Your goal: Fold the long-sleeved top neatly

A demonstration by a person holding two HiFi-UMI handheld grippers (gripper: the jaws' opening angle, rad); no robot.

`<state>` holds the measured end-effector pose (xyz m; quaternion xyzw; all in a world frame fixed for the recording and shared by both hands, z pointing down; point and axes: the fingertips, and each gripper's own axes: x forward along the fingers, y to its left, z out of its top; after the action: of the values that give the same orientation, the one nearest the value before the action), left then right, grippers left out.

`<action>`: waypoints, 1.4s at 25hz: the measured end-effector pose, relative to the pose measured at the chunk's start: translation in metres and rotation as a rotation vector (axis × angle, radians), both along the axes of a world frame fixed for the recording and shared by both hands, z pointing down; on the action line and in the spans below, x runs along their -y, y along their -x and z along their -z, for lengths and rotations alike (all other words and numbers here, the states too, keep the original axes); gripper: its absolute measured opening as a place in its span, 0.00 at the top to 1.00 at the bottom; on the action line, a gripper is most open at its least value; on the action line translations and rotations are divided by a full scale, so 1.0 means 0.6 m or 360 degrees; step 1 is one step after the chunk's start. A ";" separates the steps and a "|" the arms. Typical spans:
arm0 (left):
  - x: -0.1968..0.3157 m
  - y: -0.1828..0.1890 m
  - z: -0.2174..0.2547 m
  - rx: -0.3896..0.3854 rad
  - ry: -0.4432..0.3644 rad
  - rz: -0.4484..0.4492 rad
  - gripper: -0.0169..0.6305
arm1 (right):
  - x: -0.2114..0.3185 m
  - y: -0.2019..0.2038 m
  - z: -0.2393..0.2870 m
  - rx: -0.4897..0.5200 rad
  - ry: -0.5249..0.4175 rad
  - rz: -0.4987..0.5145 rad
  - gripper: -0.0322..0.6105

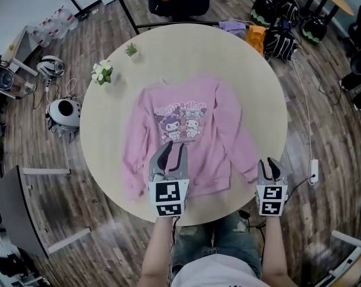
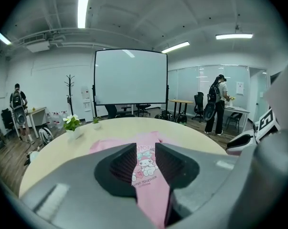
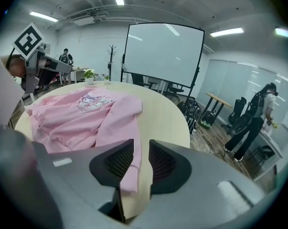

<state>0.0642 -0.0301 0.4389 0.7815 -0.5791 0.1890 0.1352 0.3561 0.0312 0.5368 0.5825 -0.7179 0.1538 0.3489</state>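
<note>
A pink long-sleeved top (image 1: 186,133) with a cartoon print lies front up on the round beige table (image 1: 252,88), neck at the far side, sleeves down along its sides. My left gripper (image 1: 172,151) hovers over the lower middle of the top near the hem, jaws apart; in the left gripper view the print (image 2: 146,163) shows through the gap. My right gripper (image 1: 270,165) is at the table's near right edge beside the right sleeve's cuff (image 1: 249,172), jaws apart with the cuff (image 3: 129,180) lying below the gap. Neither gripper is closed on cloth.
A white pot of flowers (image 1: 102,73) and a small green plant (image 1: 131,50) stand at the table's far left. Bags (image 1: 282,37) and a black chair (image 1: 179,2) lie on the wood floor beyond the table. People stand far off in the room.
</note>
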 end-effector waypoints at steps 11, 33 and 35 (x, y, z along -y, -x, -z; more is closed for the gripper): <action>-0.028 -0.043 -0.041 0.0011 0.0091 -0.0074 0.79 | -0.053 -0.013 -0.067 0.0070 0.0143 -0.0047 0.74; -0.057 -0.081 -0.064 -0.0044 0.0180 -0.0081 0.79 | -0.075 0.023 -0.121 0.0295 0.0303 -0.0055 0.86; -0.058 -0.080 -0.065 -0.0045 0.0181 -0.0076 0.79 | -0.073 0.021 -0.121 0.0293 0.0309 -0.0070 0.87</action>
<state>0.1119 0.0046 0.4779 0.7887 -0.5466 0.2136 0.1829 0.3435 0.0752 0.6094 0.5451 -0.7156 0.2830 0.3327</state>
